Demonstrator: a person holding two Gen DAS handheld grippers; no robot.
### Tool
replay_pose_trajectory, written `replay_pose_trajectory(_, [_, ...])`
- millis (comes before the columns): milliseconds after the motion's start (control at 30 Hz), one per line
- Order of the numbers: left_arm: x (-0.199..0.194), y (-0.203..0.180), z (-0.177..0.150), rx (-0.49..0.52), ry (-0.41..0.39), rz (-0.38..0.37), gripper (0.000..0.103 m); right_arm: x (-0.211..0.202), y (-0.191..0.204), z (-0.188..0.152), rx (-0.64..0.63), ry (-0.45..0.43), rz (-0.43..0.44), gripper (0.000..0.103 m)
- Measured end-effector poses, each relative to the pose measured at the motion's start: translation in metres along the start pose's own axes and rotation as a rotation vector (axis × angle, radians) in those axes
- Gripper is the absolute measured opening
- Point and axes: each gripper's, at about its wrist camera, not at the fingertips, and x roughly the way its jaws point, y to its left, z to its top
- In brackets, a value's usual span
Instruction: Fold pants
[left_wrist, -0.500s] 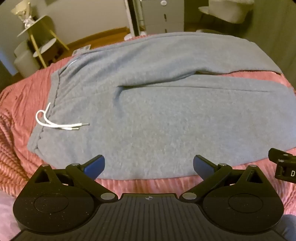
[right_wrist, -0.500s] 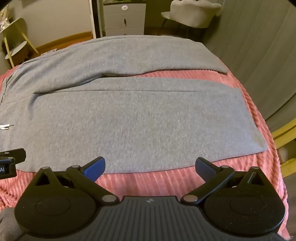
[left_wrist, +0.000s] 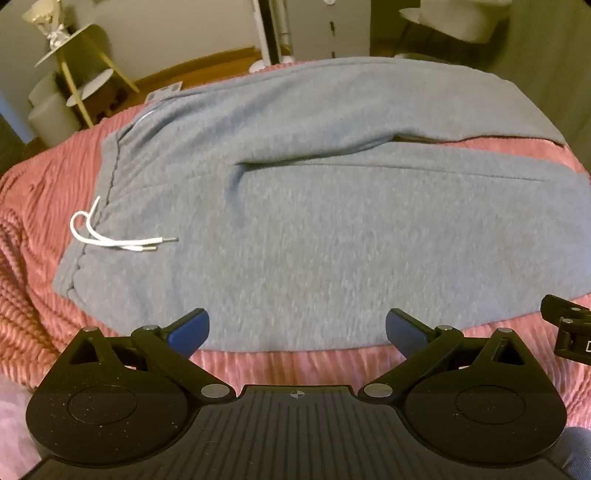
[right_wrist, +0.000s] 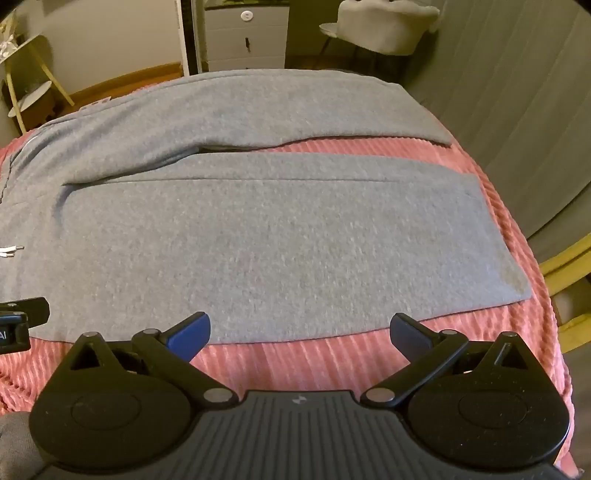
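Grey sweatpants lie flat on a pink ribbed blanket, waistband to the left, legs running right. A white drawstring lies on the waist. The pants also fill the right wrist view, with the near leg's hem at the right. My left gripper is open and empty, just above the pants' near edge by the hip. My right gripper is open and empty, at the near leg's near edge. Each gripper's side shows in the other's view: the right one, the left one.
The blanket ends close to the right of the leg hems. A yellow side table stands at the back left, a white drawer unit and a grey chair behind the bed, a yellow frame at the right.
Both views have shifted only slightly; the pants sit a touch lower in frame. Both grippers stay open and nothing has been taken hold of.
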Motion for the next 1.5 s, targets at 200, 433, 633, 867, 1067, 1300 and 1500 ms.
replay_pose_trajectory(200, [0.003, -0.001, -0.001, 0.006, 0.001, -0.01, 0.103, -0.001, 0.005, -0.005, -0.002, -0.009, -0.007, 0.103])
replay_pose_trajectory(433, [0.008, -0.003, -0.002, 0.014, 0.015, -0.013, 0.103, 0.0, 0.003, -0.006, 0.001, -0.007, -0.009, 0.103])
replay_pose_trajectory(633, [0.008, -0.003, -0.002, 0.011, 0.02, -0.018, 0.103, 0.002, 0.0, -0.008, 0.003, -0.003, -0.009, 0.103])
replay_pose_trajectory(867, [0.009, -0.003, -0.001, 0.008, 0.028, -0.019, 0.103, 0.002, 0.0, -0.007, 0.004, -0.003, -0.009, 0.103])
replay_pose_trajectory(1067, [0.011, -0.003, -0.002, 0.006, 0.032, -0.025, 0.103, 0.001, -0.001, -0.008, 0.004, -0.003, -0.015, 0.103])
replay_pose_trajectory(1300, [0.014, -0.004, -0.002, 0.008, 0.038, -0.027, 0.103, 0.002, -0.002, -0.007, 0.008, 0.0, -0.018, 0.103])
replay_pose_trajectory(1500, [0.015, -0.004, -0.003, 0.006, 0.043, -0.029, 0.103, 0.003, -0.003, -0.007, 0.009, 0.002, -0.015, 0.103])
